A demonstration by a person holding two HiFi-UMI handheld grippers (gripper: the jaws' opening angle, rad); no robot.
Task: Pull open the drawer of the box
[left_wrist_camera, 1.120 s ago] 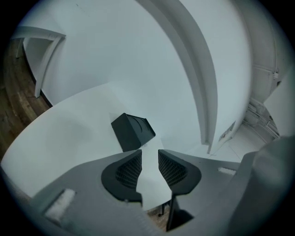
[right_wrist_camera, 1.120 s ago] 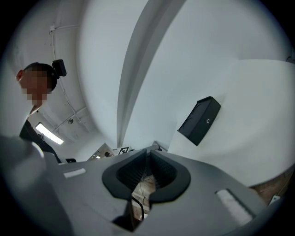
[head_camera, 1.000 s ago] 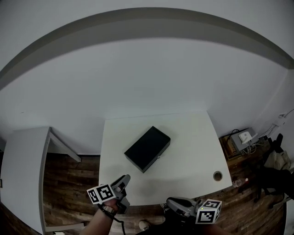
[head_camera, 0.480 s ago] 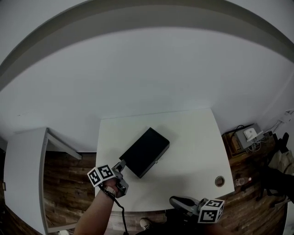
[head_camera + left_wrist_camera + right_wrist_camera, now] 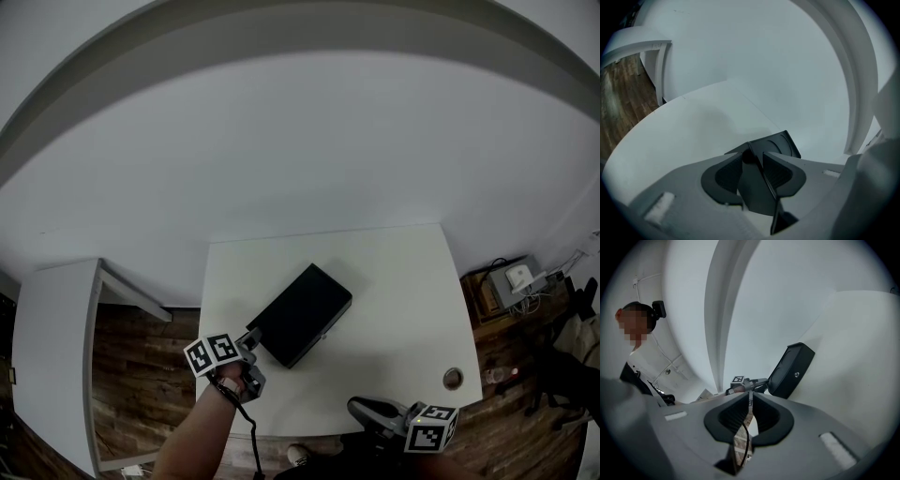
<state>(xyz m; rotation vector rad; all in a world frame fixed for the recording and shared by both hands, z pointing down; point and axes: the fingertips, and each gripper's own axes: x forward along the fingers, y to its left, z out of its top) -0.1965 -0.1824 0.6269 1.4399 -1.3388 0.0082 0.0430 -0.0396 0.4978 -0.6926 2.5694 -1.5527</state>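
Note:
A black flat box (image 5: 302,314) lies slantwise on the white table (image 5: 394,272). My left gripper (image 5: 251,337) is at its near left end. In the left gripper view the jaws stand wide, with the box's corner (image 5: 780,143) between them (image 5: 753,158). No pad is seen pressing on it. My right gripper (image 5: 356,406) hangs off the table's front edge, jaws together on nothing (image 5: 750,394). From there the box (image 5: 790,369) shows its drawer front with a small round knob (image 5: 796,374), and the left gripper's marker cube (image 5: 738,379) sits just left of it.
A round cable hole (image 5: 453,379) is in the table's near right corner. A second white desk (image 5: 56,347) stands at the left over the wooden floor (image 5: 131,375). A low stand with a white device (image 5: 514,279) is at the right. A person (image 5: 637,357) stands beside a wall.
My left gripper has gone from the table's front edge up to the box's near left end, and its jaws have spread. The right gripper has stayed at the front edge.

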